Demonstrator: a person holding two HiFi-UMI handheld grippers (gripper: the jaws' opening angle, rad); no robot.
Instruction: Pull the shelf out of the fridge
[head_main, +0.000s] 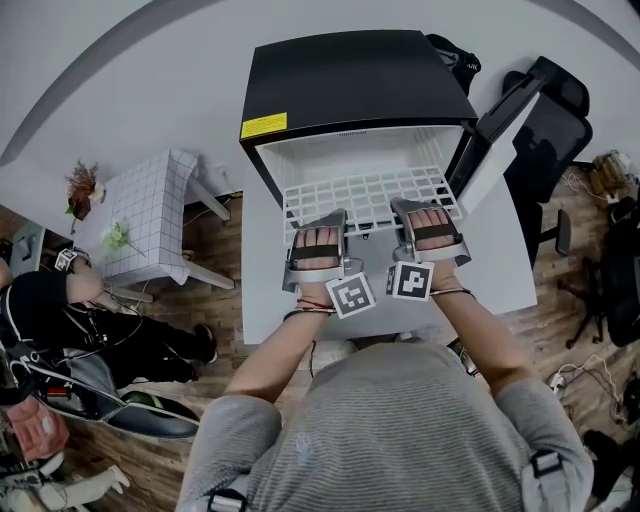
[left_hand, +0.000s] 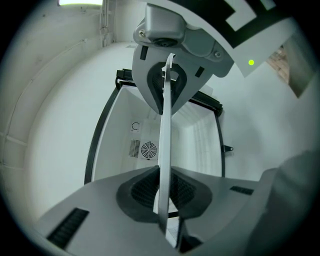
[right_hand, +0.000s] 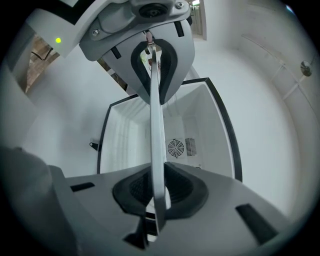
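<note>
White wire shelf (head_main: 370, 190) partly out of the open black fridge (head_main: 350, 80), left gripper (head_main: 318, 228) and right gripper (head_main: 425, 215) each clamped on its front edge: draw straight back and level, both sides at one pace, to avoid skewing and jamming against the fridge walls.

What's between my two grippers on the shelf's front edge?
Only a bare stretch of the shelf front edge, in the head view; the left gripper and right gripper clamp it either side.
</note>
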